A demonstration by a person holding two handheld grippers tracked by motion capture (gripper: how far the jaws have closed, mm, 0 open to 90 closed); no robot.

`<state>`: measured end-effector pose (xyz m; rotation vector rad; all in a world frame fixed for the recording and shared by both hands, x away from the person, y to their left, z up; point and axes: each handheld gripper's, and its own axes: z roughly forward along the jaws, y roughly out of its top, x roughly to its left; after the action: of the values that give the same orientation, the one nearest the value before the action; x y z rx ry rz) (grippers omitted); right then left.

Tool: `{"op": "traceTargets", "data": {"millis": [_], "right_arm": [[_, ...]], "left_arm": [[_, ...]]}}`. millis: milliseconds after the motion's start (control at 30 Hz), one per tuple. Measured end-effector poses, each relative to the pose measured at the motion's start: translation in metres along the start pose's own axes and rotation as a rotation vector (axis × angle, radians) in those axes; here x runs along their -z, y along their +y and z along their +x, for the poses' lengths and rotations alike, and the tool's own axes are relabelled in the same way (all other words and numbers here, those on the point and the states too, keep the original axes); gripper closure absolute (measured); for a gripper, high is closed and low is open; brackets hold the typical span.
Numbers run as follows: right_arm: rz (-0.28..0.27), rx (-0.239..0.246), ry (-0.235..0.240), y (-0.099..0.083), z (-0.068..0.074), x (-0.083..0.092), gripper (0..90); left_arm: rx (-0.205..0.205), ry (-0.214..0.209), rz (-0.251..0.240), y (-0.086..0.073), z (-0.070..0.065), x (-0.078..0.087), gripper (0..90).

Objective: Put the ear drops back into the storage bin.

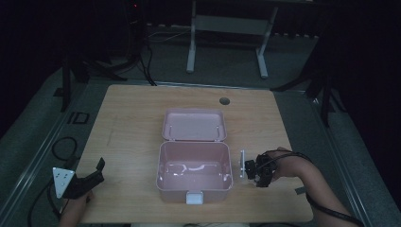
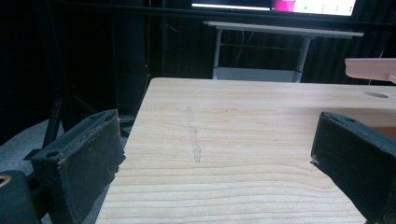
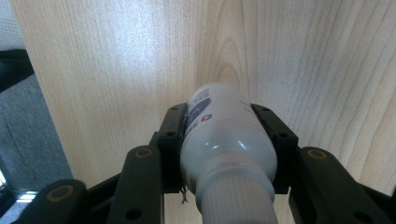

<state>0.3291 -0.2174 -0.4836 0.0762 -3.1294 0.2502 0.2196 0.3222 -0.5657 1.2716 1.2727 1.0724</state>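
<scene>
My left gripper (image 1: pixel 97 171) is showing as a black body wearing a grey three-cornered plate (image 1: pixel 61 180) dotted with small holes, and a dark cable (image 1: pixel 40 201) is trailing off it. Its pads (image 2: pixel 81 158) are looking matte black, thick and blocky, with round screw holes. My right gripper (image 3: pixel 227 135) is showing black linkage arms with brass-coloured screws, and a black cable is looping around the wrist.

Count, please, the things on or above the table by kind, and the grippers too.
Pink box with open lid: 1
White bottle: 1, clamped in the right gripper
Grippers: 2, the right gripper and the open left gripper
Total: 4
</scene>
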Motion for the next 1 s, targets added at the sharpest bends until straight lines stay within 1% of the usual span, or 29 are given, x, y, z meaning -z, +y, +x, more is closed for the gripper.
{"op": "traceTargets", "data": {"millis": [33,100,133,233,400,500,533,700,800,933,1000], "right_arm": [[-0.001,-0.006,0.011,0.0,0.0,0.0,59.4],[-0.001,-0.004,0.018,0.0,0.0,0.002,59.4],[-0.005,-0.012,0.026,0.001,0.0,0.002,59.4],[-0.003,-0.018,0.032,0.001,0.0,0.006,59.4],[-0.015,-0.01,0.022,0.003,0.0,0.019,59.4],[-0.048,-0.009,0.026,0.005,0.001,0.028,59.4],[-0.051,-0.007,0.024,0.005,0.001,0.031,59.4],[-0.043,0.002,0.006,0.008,0.003,0.044,59.4],[-0.053,0.002,0.002,0.009,0.003,0.053,59.4],[-0.048,-0.004,-0.013,0.01,0.003,0.065,59.4],[-0.056,-0.001,-0.017,0.011,0.004,0.071,59.4]], "left_arm": [[0.0,0.0,0.0,0.0,0.0,0.0,2.3],[0.0,0.001,0.0,0.0,0.0,0.0,2.4],[0.001,0.001,0.0,0.0,0.0,0.0,2.4],[0.0,0.001,0.0,0.0,0.0,0.0,2.4],[0.001,0.001,0.0,0.0,0.0,0.0,2.3],[0.0,0.001,0.0,0.0,0.0,0.0,2.3],[0.0,0.001,-0.001,0.0,0.0,0.0,2.4],[0.0,0.0,0.0,0.0,0.0,0.0,2.4],[0.0,0.0,0.001,0.0,0.0,0.0,2.3],[-0.002,-0.001,0.0,0.0,0.0,0.0,2.4],[-0.002,-0.001,0.0,0.0,0.0,0.0,2.4]]}}
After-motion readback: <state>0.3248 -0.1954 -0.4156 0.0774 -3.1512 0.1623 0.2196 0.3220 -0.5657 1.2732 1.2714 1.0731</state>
